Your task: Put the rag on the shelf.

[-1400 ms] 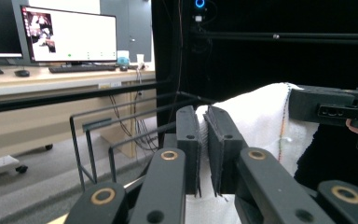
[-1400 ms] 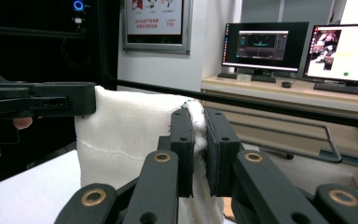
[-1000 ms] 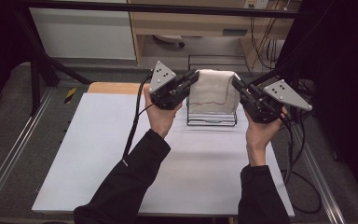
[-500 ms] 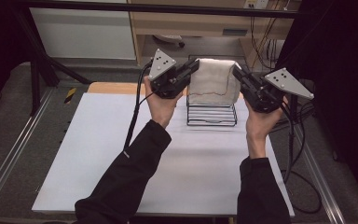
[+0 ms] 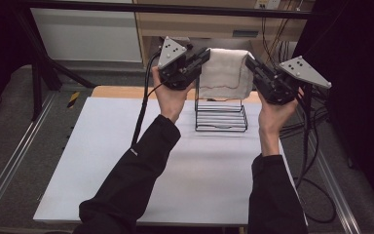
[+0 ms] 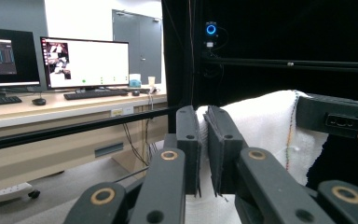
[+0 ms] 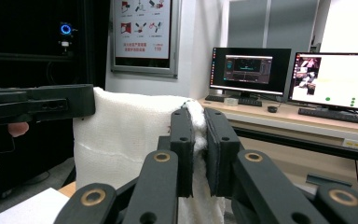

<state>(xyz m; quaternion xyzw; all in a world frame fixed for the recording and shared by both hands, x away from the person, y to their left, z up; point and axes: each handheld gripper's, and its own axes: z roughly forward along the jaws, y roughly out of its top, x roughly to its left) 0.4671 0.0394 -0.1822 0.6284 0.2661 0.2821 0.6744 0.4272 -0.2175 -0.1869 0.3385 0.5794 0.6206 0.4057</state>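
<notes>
A person stands at a white counter [image 5: 126, 161] and holds a black two-jaw gripper in each hand, raised at the far side of it. The left gripper [image 5: 200, 57] and the right gripper [image 5: 251, 66] each pinch one top corner of a white, thick woven cloth [image 5: 224, 73], which hangs stretched between them like a small curtain. In the left gripper view the left gripper [image 6: 204, 140] has its jaws clamped nearly together, with the cloth's edge [image 6: 265, 121] squeezed between the pads. In the right gripper view the right gripper [image 7: 199, 144] is closed just as tightly on the opposite corner of the cloth [image 7: 121, 135].

Compared with a second ago, both hands have risen together and moved slightly toward the far side. The cloth has gone up with them. Earlier it draped down over the black wire rack [image 5: 221, 116] standing on the far part of the counter; now its lower edge hangs at about the level of the rack's top, and more of the rack's wire floor shows below it.

This probably means the cloth is being lifted clear of the rack. Whether the hem still touches the wires cannot be told. A little more height should free it for carrying elsewhere.
</notes>
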